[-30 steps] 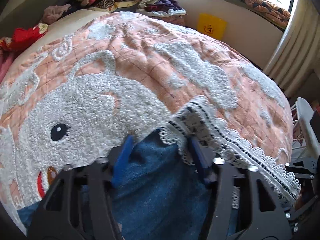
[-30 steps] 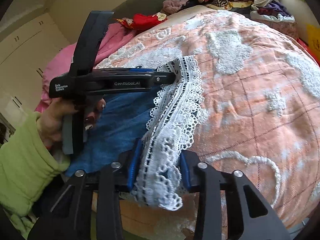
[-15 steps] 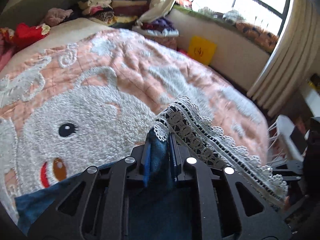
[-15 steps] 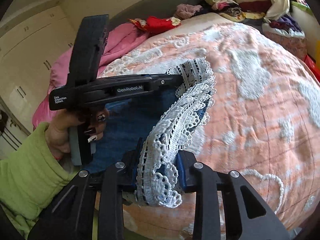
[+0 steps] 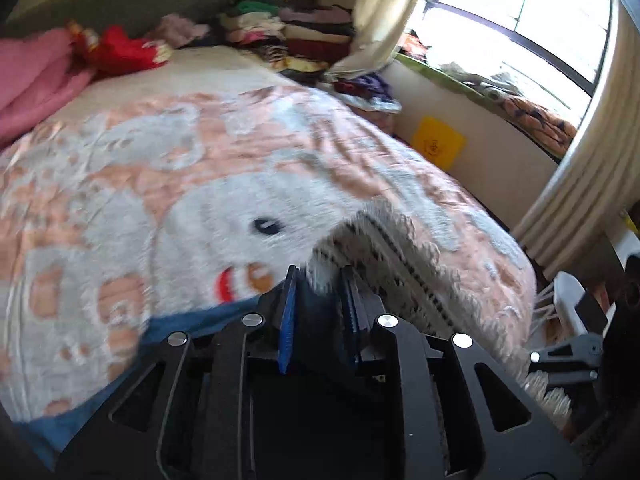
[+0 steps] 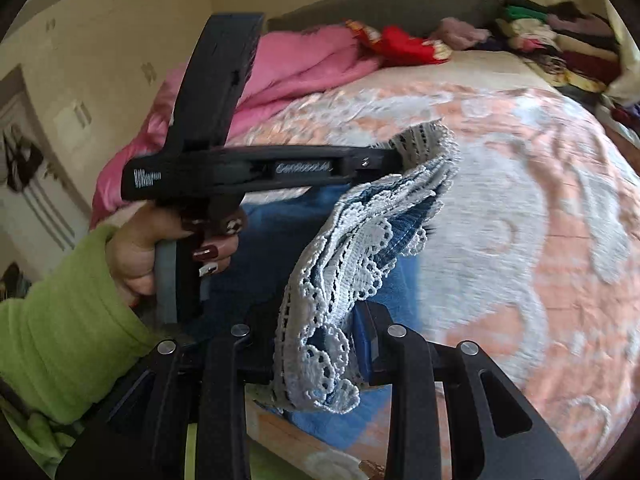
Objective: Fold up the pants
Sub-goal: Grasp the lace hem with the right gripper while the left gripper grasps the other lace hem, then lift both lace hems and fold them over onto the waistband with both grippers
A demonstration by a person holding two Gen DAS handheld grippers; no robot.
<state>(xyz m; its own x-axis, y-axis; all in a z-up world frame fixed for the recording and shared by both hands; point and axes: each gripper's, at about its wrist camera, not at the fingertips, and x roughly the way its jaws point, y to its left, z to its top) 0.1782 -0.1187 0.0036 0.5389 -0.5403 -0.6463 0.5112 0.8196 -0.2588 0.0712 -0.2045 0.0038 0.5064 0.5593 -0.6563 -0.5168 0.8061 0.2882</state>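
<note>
Pinching lace hem [image 6: 340,280] of pants [image 6: 264,256]: right gripper [image 6: 320,344] fingers; left gripper [image 5: 318,300] fingers opening, cloth between.

Open bedspread ahead, clutter at the headboard and window side

The bedspread [image 5: 168,184] lies broad and bare beyond the pants [image 6: 360,248], giving free passage across its middle. At its far end a pink blanket [image 6: 304,68], a red garment [image 5: 120,50] and a stack of clothes [image 5: 304,36] crowd against the headboard [image 6: 384,8]. Past the bedspread's window side, a low wall [image 5: 492,160] and a curtain [image 5: 580,168] close off the room, and a white rack [image 5: 572,300] stands near the bedspread's near corner. Over the bedspread's near edge, the left gripper [image 6: 394,158] and the hand [image 6: 160,248] on its grip stand just beside the right gripper [image 6: 316,344], with the lace hem [image 6: 344,272] strung between them.
</note>
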